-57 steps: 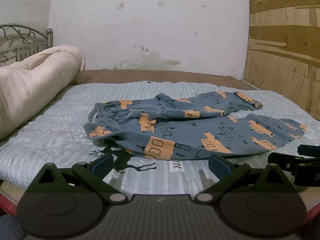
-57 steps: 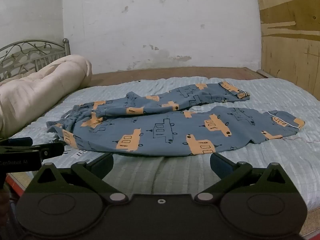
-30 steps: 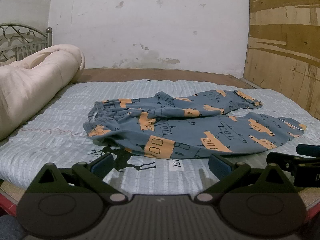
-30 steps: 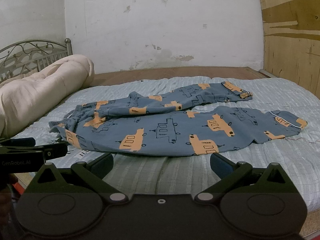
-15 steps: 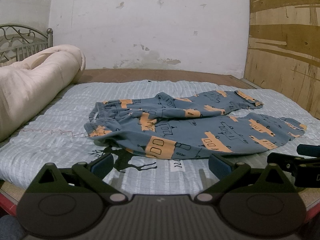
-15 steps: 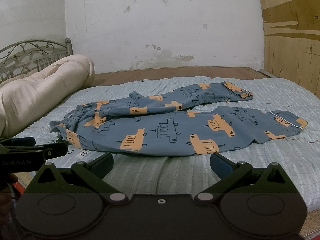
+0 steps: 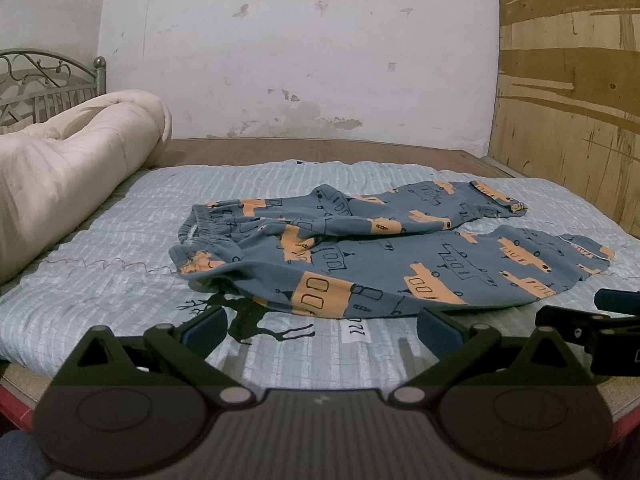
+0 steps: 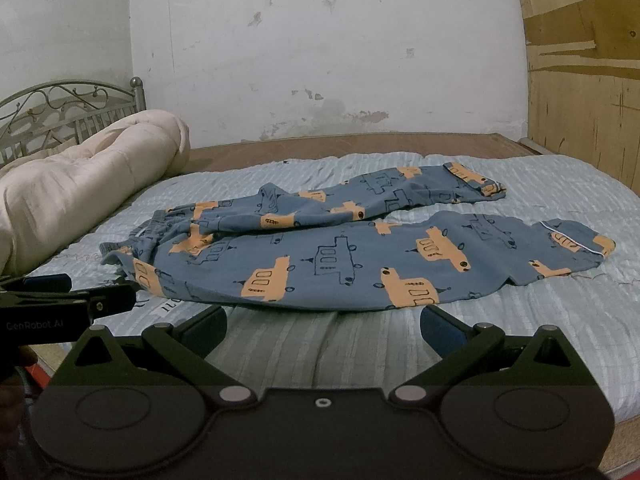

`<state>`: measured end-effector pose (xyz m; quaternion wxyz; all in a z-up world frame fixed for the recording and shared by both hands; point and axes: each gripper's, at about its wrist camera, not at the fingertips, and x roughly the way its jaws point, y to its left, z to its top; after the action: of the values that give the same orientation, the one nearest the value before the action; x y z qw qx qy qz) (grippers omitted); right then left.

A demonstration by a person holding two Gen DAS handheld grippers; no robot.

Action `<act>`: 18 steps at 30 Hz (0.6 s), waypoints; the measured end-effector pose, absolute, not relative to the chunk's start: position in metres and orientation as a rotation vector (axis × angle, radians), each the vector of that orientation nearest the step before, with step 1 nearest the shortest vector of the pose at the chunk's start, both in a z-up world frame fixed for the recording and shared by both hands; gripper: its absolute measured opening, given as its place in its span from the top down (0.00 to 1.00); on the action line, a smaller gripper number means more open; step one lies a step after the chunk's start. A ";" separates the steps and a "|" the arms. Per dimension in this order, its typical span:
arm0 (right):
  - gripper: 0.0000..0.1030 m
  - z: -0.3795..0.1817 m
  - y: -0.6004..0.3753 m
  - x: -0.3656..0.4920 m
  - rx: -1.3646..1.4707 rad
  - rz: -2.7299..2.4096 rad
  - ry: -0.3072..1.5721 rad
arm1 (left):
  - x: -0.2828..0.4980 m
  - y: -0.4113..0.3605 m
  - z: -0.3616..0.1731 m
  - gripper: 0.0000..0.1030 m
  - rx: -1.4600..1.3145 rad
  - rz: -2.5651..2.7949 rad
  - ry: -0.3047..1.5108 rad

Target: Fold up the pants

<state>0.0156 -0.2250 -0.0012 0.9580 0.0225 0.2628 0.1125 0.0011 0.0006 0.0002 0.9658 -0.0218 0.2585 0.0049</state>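
One pants [image 7: 384, 256], two legs spread, waistband crumpled, underside hidden. One rolled quilt [image 7: 68, 172] beside, cut off. Left gripper [image 7: 320, 330], right gripper [image 8: 322, 330]: wide apart, empty, short of pants.

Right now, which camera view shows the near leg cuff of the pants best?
The right wrist view: the near cuff lies unobstructed on the blanket, its white piping visible. In the left wrist view the same cuff sits far right, smaller and more distorted, just above the right tool.
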 end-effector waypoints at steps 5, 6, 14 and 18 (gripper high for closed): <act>0.01 -0.002 -0.226 0.016 0.047 0.228 0.534 | 0.001 0.000 0.000 0.01 -0.044 0.010 0.523; 0.01 -0.002 -0.225 0.016 0.047 0.228 0.534 | 0.001 0.000 0.000 0.01 -0.044 0.011 0.523; 0.01 0.000 -0.225 0.015 0.044 0.227 0.536 | 0.001 0.002 0.000 0.01 -0.046 0.011 0.522; 0.01 -0.001 -0.225 0.016 0.046 0.227 0.536 | 0.001 0.002 0.000 0.01 -0.044 0.012 0.524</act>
<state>0.0160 -0.2254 -0.0006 0.9577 0.0229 0.2641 0.1118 0.0011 0.0016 0.0003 0.9657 -0.0217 0.2588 0.0060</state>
